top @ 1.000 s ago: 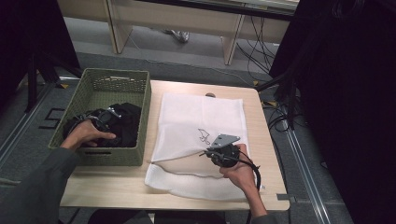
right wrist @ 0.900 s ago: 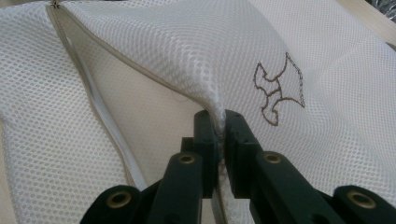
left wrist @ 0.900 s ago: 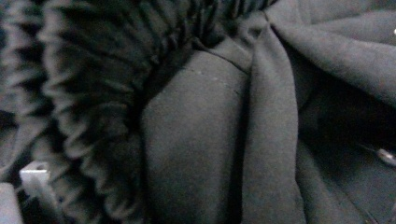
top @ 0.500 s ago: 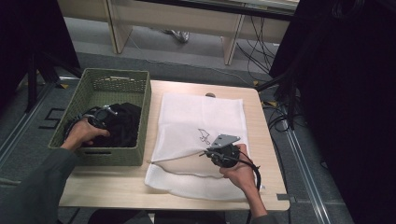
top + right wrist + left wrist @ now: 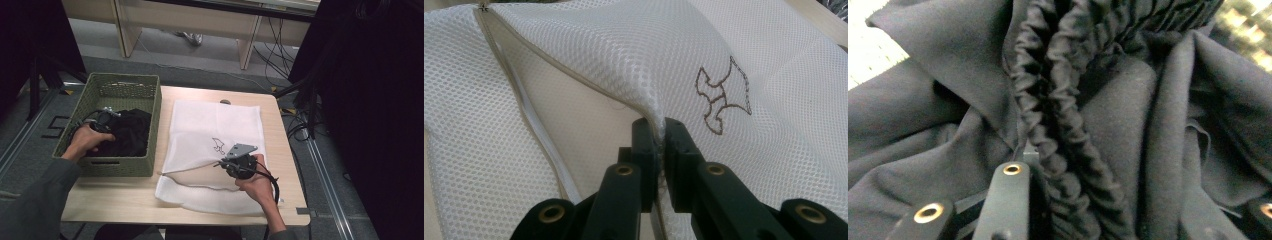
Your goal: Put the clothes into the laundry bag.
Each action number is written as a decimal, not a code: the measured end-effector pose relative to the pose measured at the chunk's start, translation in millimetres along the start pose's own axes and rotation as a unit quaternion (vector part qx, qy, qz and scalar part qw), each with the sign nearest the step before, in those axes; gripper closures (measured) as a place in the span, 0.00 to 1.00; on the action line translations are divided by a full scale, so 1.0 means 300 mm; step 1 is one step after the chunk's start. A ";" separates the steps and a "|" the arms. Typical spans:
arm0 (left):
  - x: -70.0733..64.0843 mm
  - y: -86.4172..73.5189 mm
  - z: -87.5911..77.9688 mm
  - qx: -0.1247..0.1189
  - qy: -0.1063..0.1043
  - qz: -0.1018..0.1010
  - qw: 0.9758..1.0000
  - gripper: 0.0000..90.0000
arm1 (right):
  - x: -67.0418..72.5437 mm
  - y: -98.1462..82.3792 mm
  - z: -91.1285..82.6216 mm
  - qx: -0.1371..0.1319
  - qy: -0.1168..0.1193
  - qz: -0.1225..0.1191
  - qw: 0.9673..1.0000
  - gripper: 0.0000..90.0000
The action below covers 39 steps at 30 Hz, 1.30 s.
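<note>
In the high view we see a green basket at the left end of the desk. A black cloth lies inside the basket. Our left gripper is in the basket too, right at the cloth. A white mesh bag lies flat on the desk just beside the basket. Our right gripper sits at the near side of the bag and holds up its top layer.

In the left gripper view the fingers have just been closing, and a bunched, stretchy band of the black cloth is squeezed between them.

In the right gripper view the fingers are pressed together on the zipper edge of the mesh bag, so the bag's mouth gapes open. A small brown stitched picture sits on the bag next to the fingers.
</note>
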State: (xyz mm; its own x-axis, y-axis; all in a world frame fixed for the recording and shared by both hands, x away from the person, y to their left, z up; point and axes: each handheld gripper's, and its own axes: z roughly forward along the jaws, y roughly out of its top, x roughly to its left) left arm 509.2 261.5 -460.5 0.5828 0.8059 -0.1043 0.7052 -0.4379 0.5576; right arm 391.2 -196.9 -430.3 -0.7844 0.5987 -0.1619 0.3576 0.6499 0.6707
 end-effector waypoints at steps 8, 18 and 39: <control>-0.002 0.008 -0.094 -0.060 -0.035 -0.021 0.997 0.74 | -0.002 0.000 0.002 -0.003 0.000 -0.002 1.000 0.95; -0.025 0.046 -0.298 -0.142 -0.069 -0.050 0.986 0.74 | -0.007 0.001 -0.003 -0.006 -0.001 -0.002 1.000 0.95; -0.213 0.059 -0.637 -0.236 -0.187 -0.021 0.953 0.74 | -0.011 0.004 -0.010 -0.010 -0.003 0.004 1.000 0.95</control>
State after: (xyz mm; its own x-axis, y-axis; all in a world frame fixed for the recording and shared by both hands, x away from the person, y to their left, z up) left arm 407.3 278.3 -286.6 0.7229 0.5825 -0.3717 0.5227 -0.1091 0.8455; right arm 392.8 -199.6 -426.6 -0.7784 0.6067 -0.1609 0.3537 0.6357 0.6861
